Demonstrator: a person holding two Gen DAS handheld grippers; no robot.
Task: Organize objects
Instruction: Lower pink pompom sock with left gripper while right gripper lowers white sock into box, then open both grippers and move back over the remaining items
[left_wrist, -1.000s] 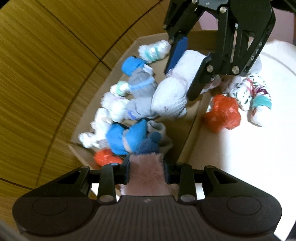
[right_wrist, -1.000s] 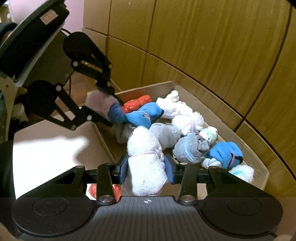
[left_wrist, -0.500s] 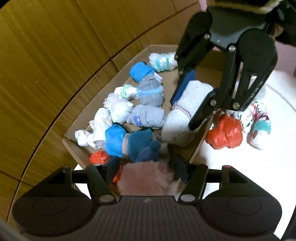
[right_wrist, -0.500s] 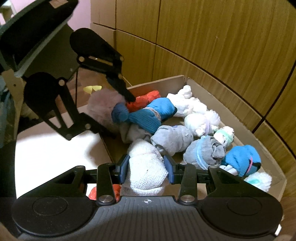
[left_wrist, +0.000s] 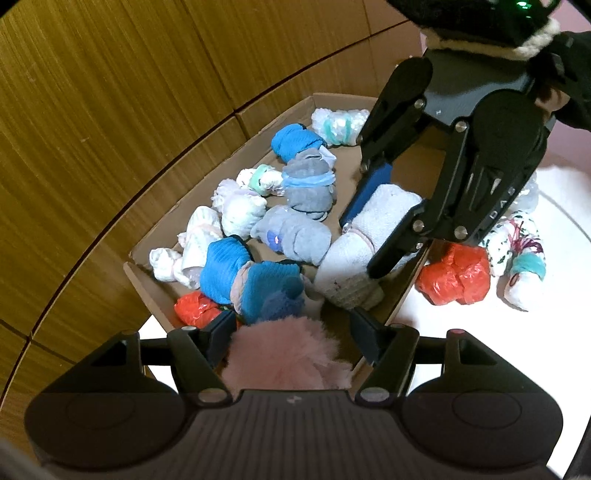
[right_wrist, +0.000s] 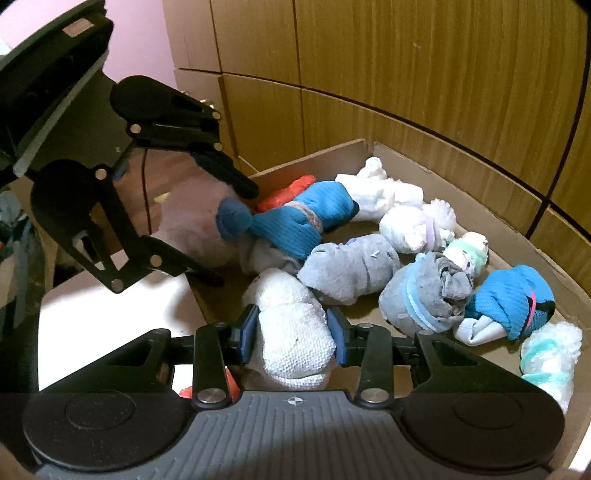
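Cardboard box (left_wrist: 155, 284): rolled socks. Right hand-held gripper (right_wrist: 291, 332) clamped on white sock roll (right_wrist: 291, 339); left hand-held gripper (left_wrist: 291, 332) spread apart around pink fluffy roll (left_wrist: 284, 354).

Indoor light, moderate; white desk (left_wrist: 461, 332) overexposed, glare at rt. Strong fisheye bend w/ dark vignette at edges. Wood panels (right_wrist: 443, 74) curve. Near-field tong bodies slightly soft.
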